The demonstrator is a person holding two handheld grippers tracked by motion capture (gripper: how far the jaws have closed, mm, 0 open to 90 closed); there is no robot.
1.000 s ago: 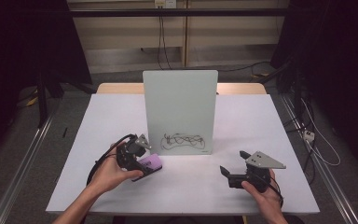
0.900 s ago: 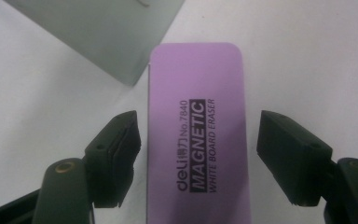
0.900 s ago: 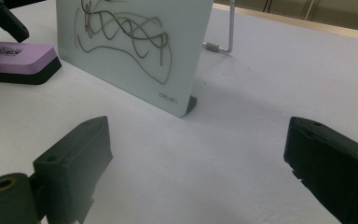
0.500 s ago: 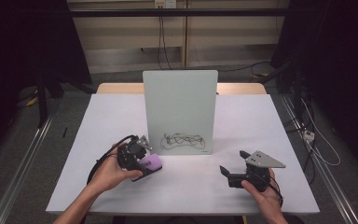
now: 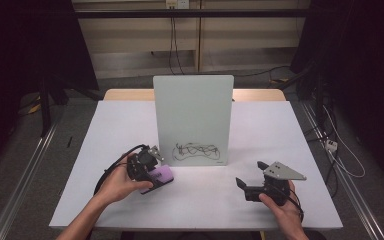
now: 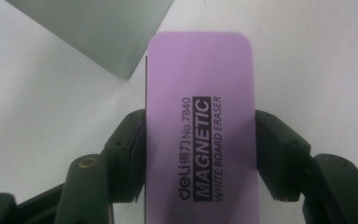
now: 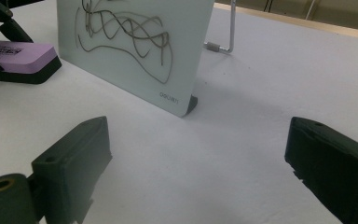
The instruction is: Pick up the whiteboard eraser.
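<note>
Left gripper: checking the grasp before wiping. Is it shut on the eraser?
Shut: both fingers press the eraser's sides in the left gripper view.

Your left gripper [image 5: 156, 170] sits low at the table, your left hand [image 5: 117, 182] wrapped around its body; its jaws have just been closing and now clamp both sides of the eraser [image 6: 200, 126]. Your right gripper [image 5: 247, 182] rests low in your right hand [image 5: 280, 205], jaws spread wide with nothing between them.
</note>
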